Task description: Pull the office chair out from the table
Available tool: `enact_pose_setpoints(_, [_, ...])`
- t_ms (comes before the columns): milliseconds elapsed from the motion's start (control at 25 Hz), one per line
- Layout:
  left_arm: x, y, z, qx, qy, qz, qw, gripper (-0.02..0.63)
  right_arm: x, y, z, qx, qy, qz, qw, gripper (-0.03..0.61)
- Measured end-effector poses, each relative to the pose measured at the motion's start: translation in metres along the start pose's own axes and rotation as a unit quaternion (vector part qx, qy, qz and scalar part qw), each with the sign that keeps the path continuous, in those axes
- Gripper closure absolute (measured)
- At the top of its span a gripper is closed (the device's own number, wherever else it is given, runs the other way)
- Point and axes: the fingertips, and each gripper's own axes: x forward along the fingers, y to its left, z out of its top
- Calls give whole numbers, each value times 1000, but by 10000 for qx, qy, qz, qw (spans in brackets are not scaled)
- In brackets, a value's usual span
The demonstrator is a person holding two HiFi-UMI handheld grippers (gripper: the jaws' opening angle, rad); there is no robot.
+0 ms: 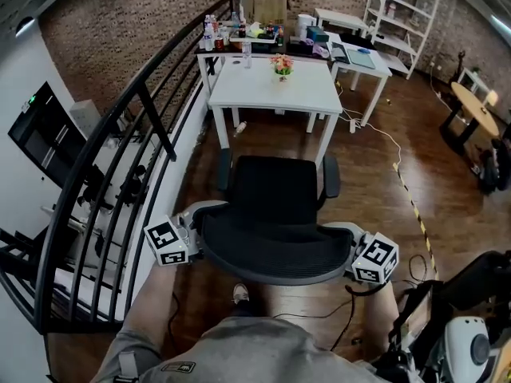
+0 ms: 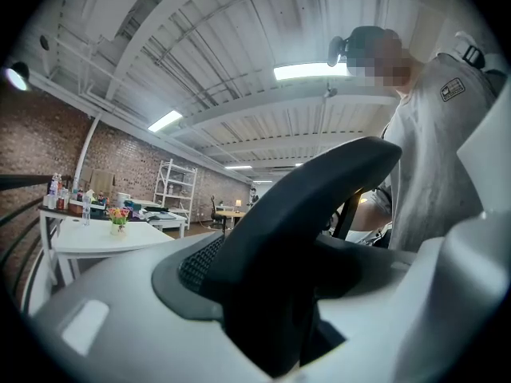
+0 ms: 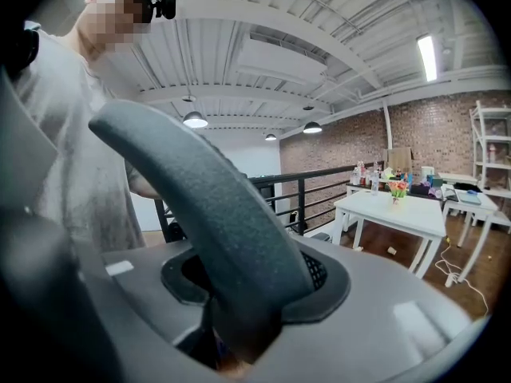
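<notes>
Closest to us is our own grey shirt [image 1: 239,349], and right past it the black backrest [image 1: 271,250] of the office chair [image 1: 271,186]. We've got the left gripper [image 1: 194,242] clamped on the backrest's left edge and the right gripper [image 1: 353,252] on its right edge — jaws tight on the dark rim. The chair sits on the wood floor just in front of the white table [image 1: 255,94], seat facing it — black railing [image 1: 120,174] off to our left.
</notes>
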Motion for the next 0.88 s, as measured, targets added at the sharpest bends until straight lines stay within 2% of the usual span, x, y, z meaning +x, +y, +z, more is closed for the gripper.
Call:
enact_pose_setpoints(200, [0,-21,1,83,-80,81,9999,344,-14,14,-4,-111,-58,-2,9999,382])
enact_pose_setpoints(360, [-3,-32,-1,166,-160,289,9993,318,-17,23,-7,-272,-165,-152,9994,359])
enact_pose_setpoints(520, [-14,-38,3,308,-244,806,9960,261,-23,32,-4,-487,-277,-578,9968,304])
enact_pose_setpoints(720, [-44,-46,9,477,-518,1708,9828,236,-53,34,-14,-404,-436,-1268,9901,248])
enact_pose_setpoints(880, [-64,-74,-14,281,-521,2014,9777,238,-74,38,-28,-294,-511,-1619,9851,222])
